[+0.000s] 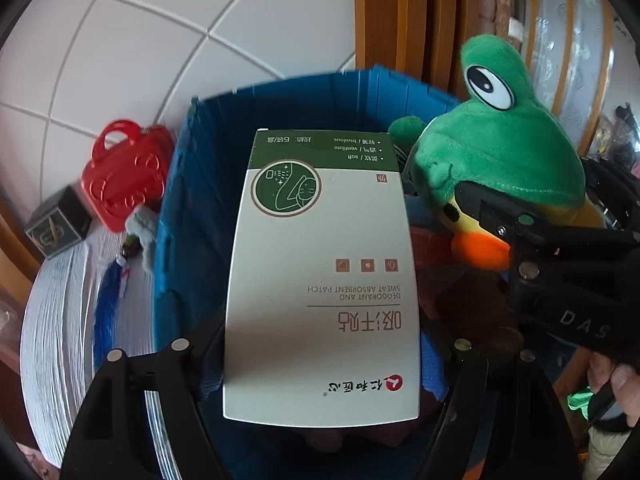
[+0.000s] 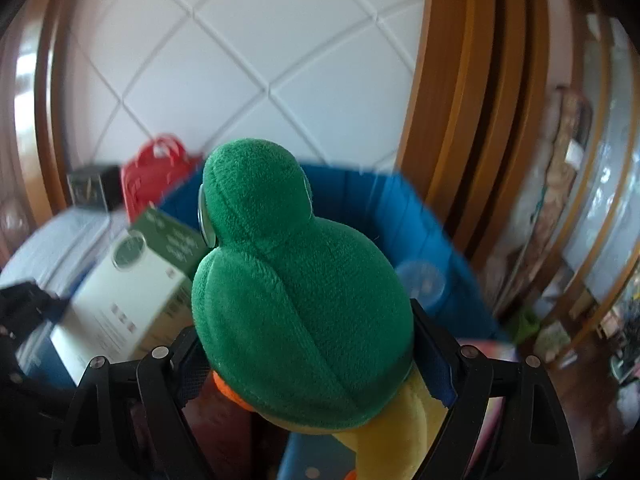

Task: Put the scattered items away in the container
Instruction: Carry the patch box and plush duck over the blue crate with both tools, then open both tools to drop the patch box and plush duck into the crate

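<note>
Clamped between the left gripper's (image 1: 320,368) fingers (image 1: 132,400): a white-and-green box (image 1: 322,280), lying flat, print facing up, its far end reaching forward over the blue bin (image 1: 192,216). Held by the near end, probably so the length can slide down into the bin once let go.

Pinched in the right gripper (image 2: 316,364): a green plush frog (image 2: 296,312), squeezed about the neck between both fingers (image 2: 188,364), head rising ahead of the tips, yellow belly hanging below. Seen from the left wrist, hovering just right of the box over the bin's right side, orange mouth (image 1: 480,248) pointing down. Gripped at the narrow part likely because soft stuffing gives there and will not slip.

Inside the bin, beneath both loads: dark brown and reddish shapes, too shadowed to name.

Left of the left fingers, outside the bin on white bedding (image 1: 60,320): a red bag (image 1: 124,176), a dark cube (image 1: 58,224) and a blue tassel (image 1: 108,300), well apart from either gripper. Judged still waiting for collection, so the task looks partly done, with two releases next.
</note>
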`<state>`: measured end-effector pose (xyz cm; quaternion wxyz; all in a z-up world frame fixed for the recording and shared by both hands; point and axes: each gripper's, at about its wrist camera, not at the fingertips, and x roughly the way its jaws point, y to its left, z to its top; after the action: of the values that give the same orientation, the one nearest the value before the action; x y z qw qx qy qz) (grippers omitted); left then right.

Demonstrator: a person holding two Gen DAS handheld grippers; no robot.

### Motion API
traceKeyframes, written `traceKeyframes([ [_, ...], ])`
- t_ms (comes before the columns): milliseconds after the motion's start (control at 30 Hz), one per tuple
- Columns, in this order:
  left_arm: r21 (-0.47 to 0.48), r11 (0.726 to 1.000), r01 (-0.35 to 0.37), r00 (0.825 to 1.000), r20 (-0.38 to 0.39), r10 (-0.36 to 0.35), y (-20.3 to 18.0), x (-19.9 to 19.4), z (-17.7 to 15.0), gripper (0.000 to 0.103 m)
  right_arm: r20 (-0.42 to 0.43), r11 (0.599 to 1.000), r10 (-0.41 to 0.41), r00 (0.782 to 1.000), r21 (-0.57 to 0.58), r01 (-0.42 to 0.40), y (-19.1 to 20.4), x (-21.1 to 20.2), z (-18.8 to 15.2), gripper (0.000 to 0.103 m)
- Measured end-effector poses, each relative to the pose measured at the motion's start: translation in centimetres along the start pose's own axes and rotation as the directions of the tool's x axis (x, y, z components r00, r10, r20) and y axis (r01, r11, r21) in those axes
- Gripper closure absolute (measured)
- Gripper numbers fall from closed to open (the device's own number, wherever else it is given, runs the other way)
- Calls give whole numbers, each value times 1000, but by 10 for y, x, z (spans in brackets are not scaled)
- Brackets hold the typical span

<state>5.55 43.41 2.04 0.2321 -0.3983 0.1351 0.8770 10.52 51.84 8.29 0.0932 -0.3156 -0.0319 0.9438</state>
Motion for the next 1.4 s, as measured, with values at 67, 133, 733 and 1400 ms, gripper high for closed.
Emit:
traceKeyframes([
  [67,-9,1000,-20,1000,-9,20,2,2,0,27,-5,1000,6,1000,-6,-6,-4,7,-3,17],
  [133,-20,999,-27,1000,-4,27,8,-2,1,26,-16,1000,20,1000,-8,-20,-7,7,1,14],
  [733,-79,996,-38,994,96,46,23,-41,-8,22,68,1000,17,998,6,-17,-29,-31,1,0],
  [1400,-150,987,-63,959,263,102,73,-109,-41,22,157,999,52,986,-9,-51,14,-85,-5,0],
])
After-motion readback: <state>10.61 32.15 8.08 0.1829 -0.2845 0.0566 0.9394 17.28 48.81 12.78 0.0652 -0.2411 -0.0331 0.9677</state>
